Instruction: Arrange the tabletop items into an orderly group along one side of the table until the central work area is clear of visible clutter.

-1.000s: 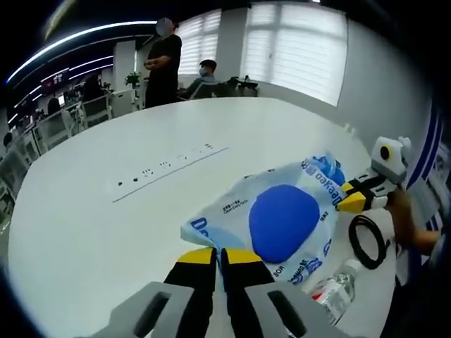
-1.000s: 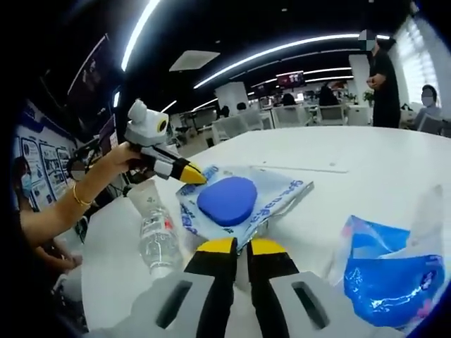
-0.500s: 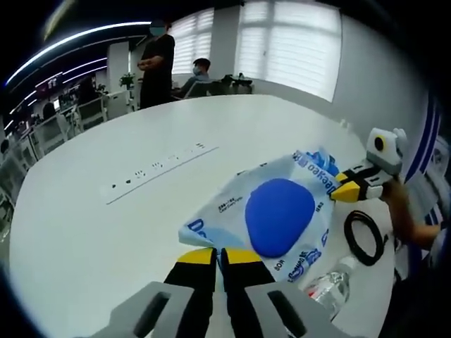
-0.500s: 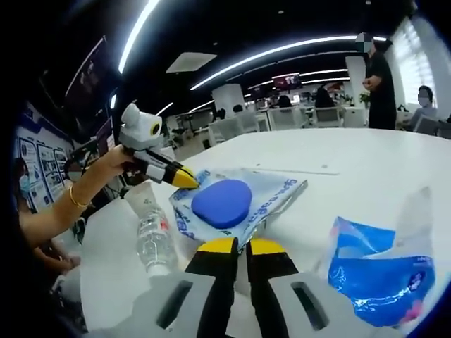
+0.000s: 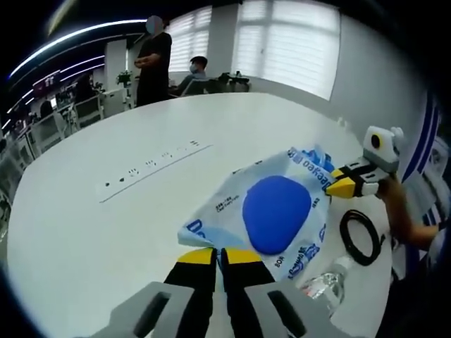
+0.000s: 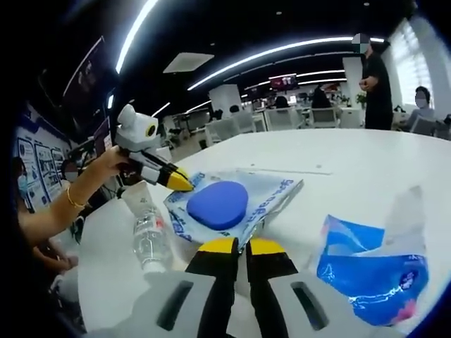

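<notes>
At 12 o'clock of the left gripper [image 5: 218, 255], clenched like the right gripper [image 6: 241, 246] on opposite edges, the packet [image 5: 278, 211] has barely shifted; the table [image 5: 106, 232] centre is not yet cleared.

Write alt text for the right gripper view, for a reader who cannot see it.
Two yellow-tipped jaws of the right gripper are shut on the near edge of a clear printed bag holding a blue oval pad on a white table. The left gripper, in a person's hand, pinches the bag's far corner; a water bottle lies beside it, and another blue bag nearer right.
</notes>
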A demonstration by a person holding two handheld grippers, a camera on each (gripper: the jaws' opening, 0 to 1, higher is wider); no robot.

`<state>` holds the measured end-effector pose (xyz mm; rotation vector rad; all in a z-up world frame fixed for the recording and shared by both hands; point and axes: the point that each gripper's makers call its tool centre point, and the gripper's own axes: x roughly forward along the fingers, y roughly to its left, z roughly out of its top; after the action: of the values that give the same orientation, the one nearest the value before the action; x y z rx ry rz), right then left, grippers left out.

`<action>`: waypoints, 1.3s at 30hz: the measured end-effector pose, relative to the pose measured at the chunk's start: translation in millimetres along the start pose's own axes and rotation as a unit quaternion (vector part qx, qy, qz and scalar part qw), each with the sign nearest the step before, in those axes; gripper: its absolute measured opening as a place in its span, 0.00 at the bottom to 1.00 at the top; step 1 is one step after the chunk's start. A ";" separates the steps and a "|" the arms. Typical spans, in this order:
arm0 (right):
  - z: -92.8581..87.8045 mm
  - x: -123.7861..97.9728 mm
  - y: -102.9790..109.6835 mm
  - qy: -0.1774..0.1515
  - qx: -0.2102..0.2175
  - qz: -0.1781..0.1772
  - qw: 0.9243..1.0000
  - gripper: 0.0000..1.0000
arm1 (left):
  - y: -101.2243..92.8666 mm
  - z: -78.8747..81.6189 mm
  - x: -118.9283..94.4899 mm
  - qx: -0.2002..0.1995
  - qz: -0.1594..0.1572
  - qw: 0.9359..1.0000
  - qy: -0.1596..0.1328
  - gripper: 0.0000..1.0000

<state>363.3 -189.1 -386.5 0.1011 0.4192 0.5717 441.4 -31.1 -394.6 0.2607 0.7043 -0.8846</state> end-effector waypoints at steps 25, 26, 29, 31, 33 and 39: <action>-21.8 -0.6 -13.2 0.042 -0.034 -0.035 0.998 0.02 | -10.8 -8.3 11.1 0.016 0.000 1.000 0.025 0.01; -22.9 -0.5 -13.8 0.045 -0.036 -0.037 0.998 0.02 | -11.0 -9.1 11.7 0.017 -0.001 1.000 0.026 0.01; -24.0 -0.6 -16.6 0.049 -0.041 -0.043 0.997 0.02 | -15.4 -13.1 11.9 0.016 -0.002 0.999 0.029 0.01; -24.7 -1.0 -17.5 0.051 -0.042 -0.045 0.997 0.02 | -16.0 -13.2 12.2 0.016 -0.004 0.999 0.029 0.01; -24.8 -1.1 -17.6 0.051 -0.042 -0.045 0.997 0.02 | -16.3 -13.0 12.3 0.017 -0.004 0.999 0.029 0.01; -28.7 -1.4 -20.0 0.057 -0.043 -0.050 0.996 0.02 | -23.1 -14.4 12.9 0.018 -0.006 0.999 0.029 0.01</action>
<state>360.5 -207.3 -416.3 -0.0349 0.5078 0.4965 422.4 -46.5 -412.2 0.3155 0.7446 -0.9055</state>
